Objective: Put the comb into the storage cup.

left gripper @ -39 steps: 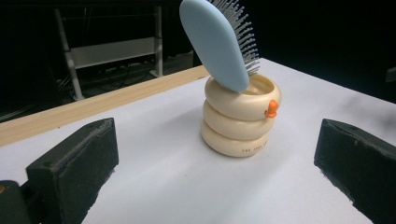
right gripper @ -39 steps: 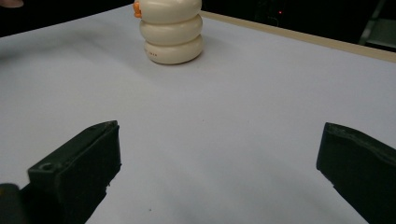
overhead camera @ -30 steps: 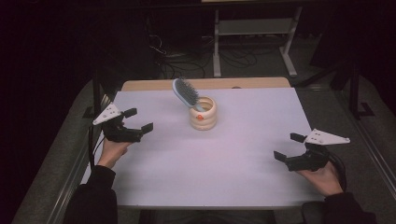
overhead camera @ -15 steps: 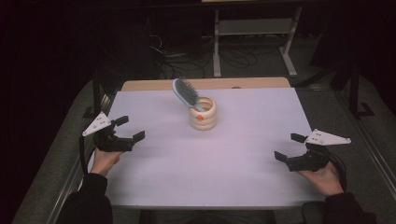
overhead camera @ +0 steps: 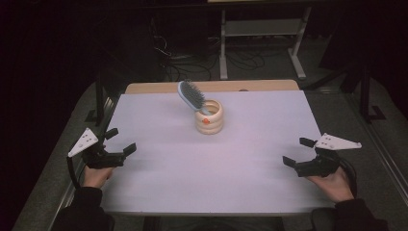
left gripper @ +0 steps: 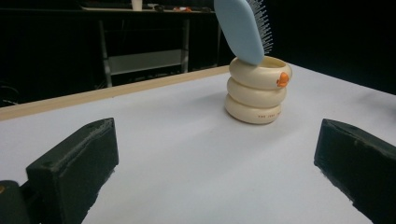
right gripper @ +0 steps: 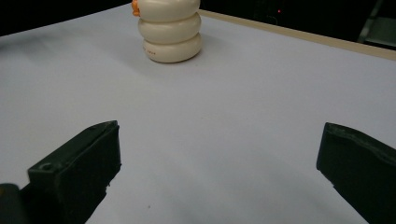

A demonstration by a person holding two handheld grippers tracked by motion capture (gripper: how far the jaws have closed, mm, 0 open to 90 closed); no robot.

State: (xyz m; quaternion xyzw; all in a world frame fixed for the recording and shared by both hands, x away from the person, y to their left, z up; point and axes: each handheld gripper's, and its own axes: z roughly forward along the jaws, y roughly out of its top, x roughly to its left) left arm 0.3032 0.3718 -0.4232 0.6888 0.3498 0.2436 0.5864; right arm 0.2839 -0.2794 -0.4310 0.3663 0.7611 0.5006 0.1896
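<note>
Tongs at both lower corners of the high view stand released, jaws spread and holding nothing. The left tongs (overhead camera: 118, 143) sit low at the left edge of the frame, over the left rim of the table (overhead camera: 192, 183), with a hand (overhead camera: 96, 175) gripping them from below. In the left gripper view the two black jaws rise wide apart at the bottom corners, with bare white surface between them.

Above centre of the high view stands the holder (overhead camera: 209, 117), a cream pot shaped like three stacked rings with a small orange mark on its top ring. A pale blue brush (overhead camera: 191, 96) leans out of it, tilted up and to the left, bristles facing right; in the left gripper view its smooth blue back (left gripper: 243, 28) rests on the holder's rim (left gripper: 259, 63). Both are well apart from either pair of tongs.

The right tongs (overhead camera: 294, 151) hover low at the right of the frame, jaws pointing left toward the middle.

Compared with a second ago, the left tongs have drawn back, lower and further left in the frame; the right tongs, holder and brush sit as before.
</note>
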